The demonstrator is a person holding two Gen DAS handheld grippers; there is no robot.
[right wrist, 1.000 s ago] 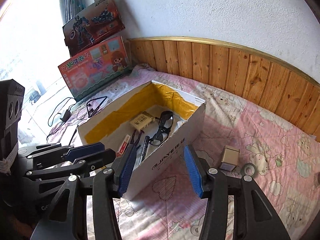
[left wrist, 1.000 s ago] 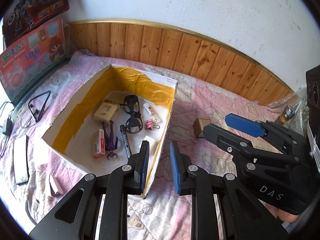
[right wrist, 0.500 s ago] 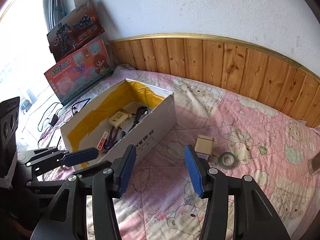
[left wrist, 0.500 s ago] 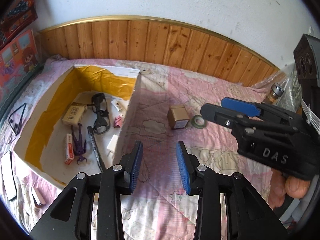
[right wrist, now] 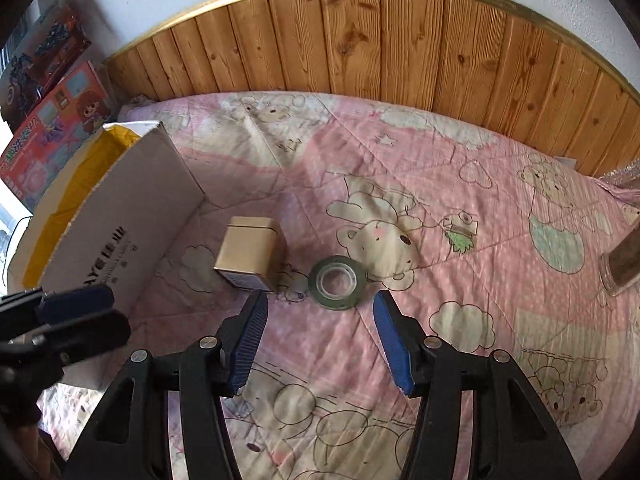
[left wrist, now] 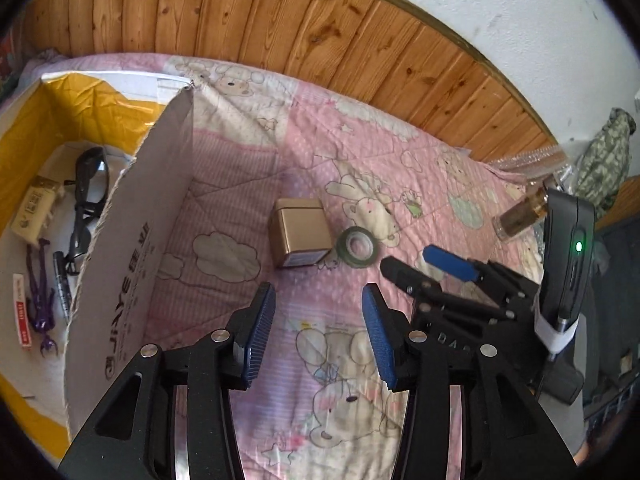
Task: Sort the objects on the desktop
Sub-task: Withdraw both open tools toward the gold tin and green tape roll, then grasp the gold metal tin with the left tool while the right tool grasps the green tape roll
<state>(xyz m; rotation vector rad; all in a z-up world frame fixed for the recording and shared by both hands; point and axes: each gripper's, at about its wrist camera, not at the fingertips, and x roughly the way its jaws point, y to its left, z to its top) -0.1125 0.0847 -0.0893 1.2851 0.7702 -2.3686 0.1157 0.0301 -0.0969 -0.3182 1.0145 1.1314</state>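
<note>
Both views have swung away from the cardboard box (left wrist: pixel 132 248) and down toward the pink quilted bed (left wrist: pixel 360 152): a second ago the box filled the middle of each picture, and now it sits at the left edge while two loose things lie near the centre. Inside the box, seen from the left wrist, the sorted things already rest on its floor: dark glasses (left wrist: pixel 86 196), a beige packet (left wrist: pixel 34 208), a purple figure (left wrist: pixel 42 304) and a black marker (left wrist: pixel 62 284).

Out on the bed, a small tan box (right wrist: pixel 248 254) lies just beside the cardboard wall, and a roll of green tape (right wrist: pixel 338 282) lies flat just to its right, close but apart from it. A glass jar (left wrist: pixel 520 216) lies well off to the right.

Left tool (left wrist: pixel 318 332) has just been opening; its jaws stand wide with nothing between them, lined up short of the tan box. Right tool (right wrist: pixel 320 340) has also just opened further, equally empty, its blue pads (right wrist: pixel 392 344) framing the tape roll from just short of it.

My reading is that the last drop into the box is done and the next two pickups are being set up at once, tan box for the left and tape for the right; neither thing is touched yet
</note>
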